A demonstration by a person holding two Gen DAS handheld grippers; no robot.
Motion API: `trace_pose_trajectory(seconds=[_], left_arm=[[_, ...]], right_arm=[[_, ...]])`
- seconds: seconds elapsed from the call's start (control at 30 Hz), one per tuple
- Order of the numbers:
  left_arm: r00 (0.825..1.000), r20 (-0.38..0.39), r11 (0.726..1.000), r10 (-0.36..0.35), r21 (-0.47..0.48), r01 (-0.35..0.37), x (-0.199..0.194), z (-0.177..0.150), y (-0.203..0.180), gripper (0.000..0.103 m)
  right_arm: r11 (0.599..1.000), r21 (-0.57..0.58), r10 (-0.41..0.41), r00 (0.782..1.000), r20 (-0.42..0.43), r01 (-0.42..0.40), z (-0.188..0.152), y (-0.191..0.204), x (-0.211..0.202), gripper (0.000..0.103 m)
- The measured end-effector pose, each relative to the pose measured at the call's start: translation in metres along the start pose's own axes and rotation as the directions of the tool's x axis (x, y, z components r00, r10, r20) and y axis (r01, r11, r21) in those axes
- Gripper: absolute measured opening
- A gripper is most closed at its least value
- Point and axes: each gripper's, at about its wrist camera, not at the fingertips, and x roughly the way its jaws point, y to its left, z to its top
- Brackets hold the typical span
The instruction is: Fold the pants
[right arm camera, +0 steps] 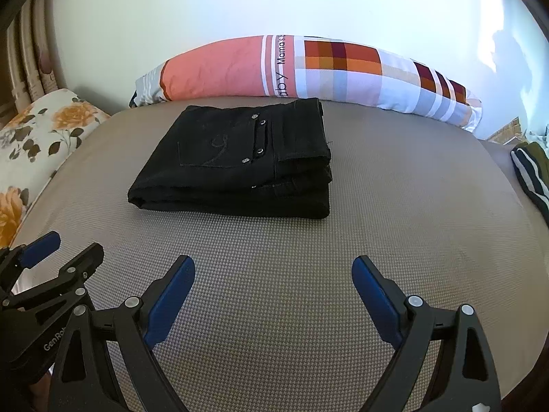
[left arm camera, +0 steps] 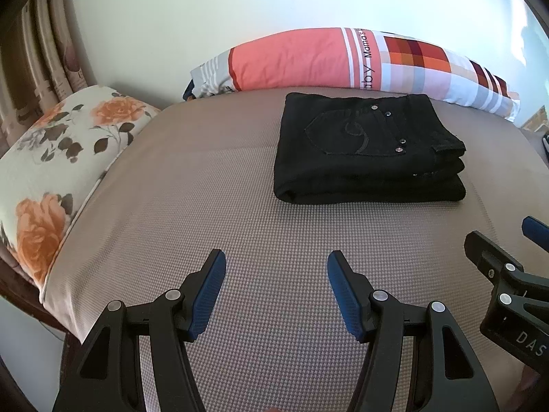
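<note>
Black pants [left arm camera: 367, 154] lie folded in a neat stack on the beige bed, back pocket with silver studs on top; they also show in the right wrist view [right arm camera: 236, 164]. My left gripper [left arm camera: 276, 264] is open and empty, low over the bed, well short of the pants and to their left. My right gripper [right arm camera: 272, 267] is open and empty, in front of the pants and slightly to their right. The right gripper shows at the right edge of the left wrist view [left arm camera: 497, 240]. The left gripper shows at the left edge of the right wrist view [right arm camera: 65, 247].
A long orange and checked pillow [left arm camera: 343, 58] lies along the wall behind the pants. A floral pillow [left arm camera: 51, 158] lies at the bed's left edge. Striped clothing [right arm camera: 530, 178] lies at the right edge. Bare beige bedcover [right arm camera: 394, 206] surrounds the pants.
</note>
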Motion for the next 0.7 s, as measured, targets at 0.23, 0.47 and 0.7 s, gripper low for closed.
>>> trace_pose_trajectory(seconds=[0.23, 0.47, 0.7], left_arm=[[1.000, -0.003, 1.000, 0.000, 0.004, 0.000, 0.0012, -0.0018, -0.0004, 0.062], [1.000, -0.005, 1.000, -0.001, 0.004, 0.001, 0.0018, -0.0019, -0.0011, 0.062], [1.000, -0.019, 1.000, -0.017, 0.005, 0.017, 0.0059, -0.0030, 0.0015, 0.062]], right_arm=[[1.000, -0.003, 0.001, 1.000, -0.012, -0.001, -0.0028, 0.0009, 0.0025, 0.091], [1.000, -0.004, 0.004, 1.000, -0.014, -0.004, -0.0027, 0.0008, 0.0035, 0.091], [1.000, -0.001, 0.002, 1.000, -0.015, -0.002, -0.0029, 0.0000, 0.0047, 0.091]])
